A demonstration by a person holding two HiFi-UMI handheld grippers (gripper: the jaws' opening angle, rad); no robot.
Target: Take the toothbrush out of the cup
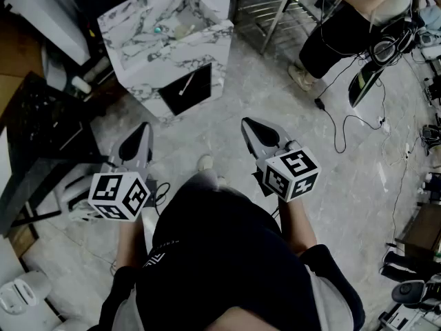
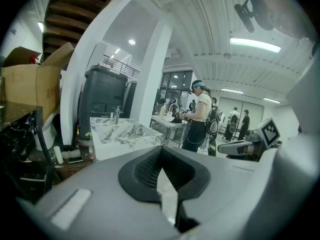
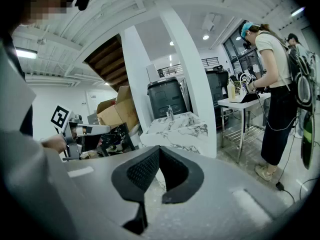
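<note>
Jaws together on both sides, folks, and nothing between them! On the left gripper [image 2: 161,150] we see the dark ribbed pads meeting at their tips, and its own view shows only floor behind them. Same story on the right gripper [image 3: 159,149]: pads touching at the tip, holding nothing.

From the head view we've got the left gripper [image 1: 144,129] and right gripper [image 1: 249,123] side by side in front of the body, well apart from each other. Both point toward the white marble sink unit [image 1: 138,71], neither touching it, with grey floor [image 1: 241,88] between them and it.

And the toothbrush and cup? We cannot pick them out for certain. A small teal thing [image 1: 157,29] and a pale thing [image 1: 182,30] sit in the sink's basin, too small to name.

Off at the upper right another person [image 1: 344,26] stands at a metal bench [image 1: 275,9], and cables [image 1: 337,126] trail across the floor nearby.
</note>
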